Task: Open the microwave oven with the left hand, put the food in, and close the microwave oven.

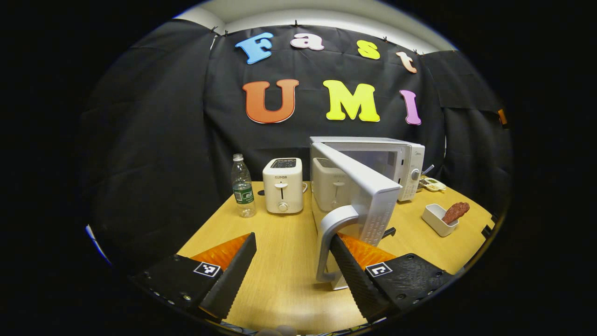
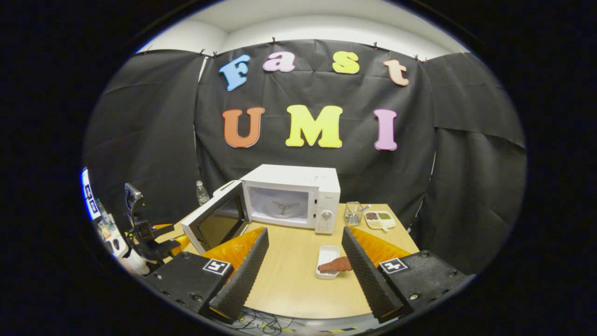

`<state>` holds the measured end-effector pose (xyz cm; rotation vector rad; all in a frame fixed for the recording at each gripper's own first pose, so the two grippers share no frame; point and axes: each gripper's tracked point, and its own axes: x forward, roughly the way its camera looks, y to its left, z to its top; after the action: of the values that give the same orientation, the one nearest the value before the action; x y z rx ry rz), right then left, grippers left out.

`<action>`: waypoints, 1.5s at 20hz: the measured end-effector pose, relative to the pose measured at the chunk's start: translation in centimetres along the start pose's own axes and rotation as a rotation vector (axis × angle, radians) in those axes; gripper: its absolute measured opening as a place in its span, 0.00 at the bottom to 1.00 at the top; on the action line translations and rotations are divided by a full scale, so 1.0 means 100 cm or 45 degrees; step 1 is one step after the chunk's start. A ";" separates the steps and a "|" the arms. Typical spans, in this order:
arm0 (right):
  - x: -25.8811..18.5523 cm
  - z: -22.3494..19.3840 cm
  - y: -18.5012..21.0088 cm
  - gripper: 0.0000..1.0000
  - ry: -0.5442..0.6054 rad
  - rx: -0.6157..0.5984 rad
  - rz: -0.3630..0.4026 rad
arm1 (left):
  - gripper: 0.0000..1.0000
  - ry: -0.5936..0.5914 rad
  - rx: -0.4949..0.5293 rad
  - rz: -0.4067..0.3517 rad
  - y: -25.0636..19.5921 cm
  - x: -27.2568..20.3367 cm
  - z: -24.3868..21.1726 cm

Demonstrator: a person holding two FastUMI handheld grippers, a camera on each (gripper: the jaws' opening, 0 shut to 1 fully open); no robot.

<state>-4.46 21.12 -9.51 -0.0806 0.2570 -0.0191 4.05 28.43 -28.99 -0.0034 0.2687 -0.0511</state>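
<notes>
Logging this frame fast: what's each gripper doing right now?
Left gripper: open, one finger hooked behind the microwave door handle, not clamped on it.
Right gripper: open, holding nothing, food tray ahead on the table.

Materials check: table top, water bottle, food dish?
Table: looks like light wood laminate, faint grain, matte sheen. Water bottle: clear plastic, see-through and ribbed, with a green label. Food dish: white and smooth, ceramic or plastic; cannot tell which.

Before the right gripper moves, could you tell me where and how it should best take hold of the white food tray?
Grip the white tray across its two long walls, coming from above at its far end. The meat overhangs the near end, and the right gripper, open, already faces it.
</notes>
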 end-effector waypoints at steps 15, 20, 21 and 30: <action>0.107 -0.132 -0.114 1.00 0.309 0.163 -0.030 | 0.95 -0.032 -0.083 0.086 -0.038 -0.073 0.032; 0.165 -0.178 -0.134 0.92 0.482 0.250 0.083 | 0.88 -0.045 -0.028 0.091 -0.086 -0.070 0.056; 0.176 -0.184 -0.138 0.90 0.507 0.275 0.102 | 0.88 -0.050 -0.024 0.094 -0.094 -0.069 0.063; 0.219 -0.220 -0.135 0.51 0.777 0.643 0.332 | 0.97 -0.050 -0.007 0.158 -0.139 -0.059 0.092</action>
<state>10.98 5.31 -35.14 0.4697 0.8619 0.1534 0.08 14.78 -18.45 0.0071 0.2294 0.0727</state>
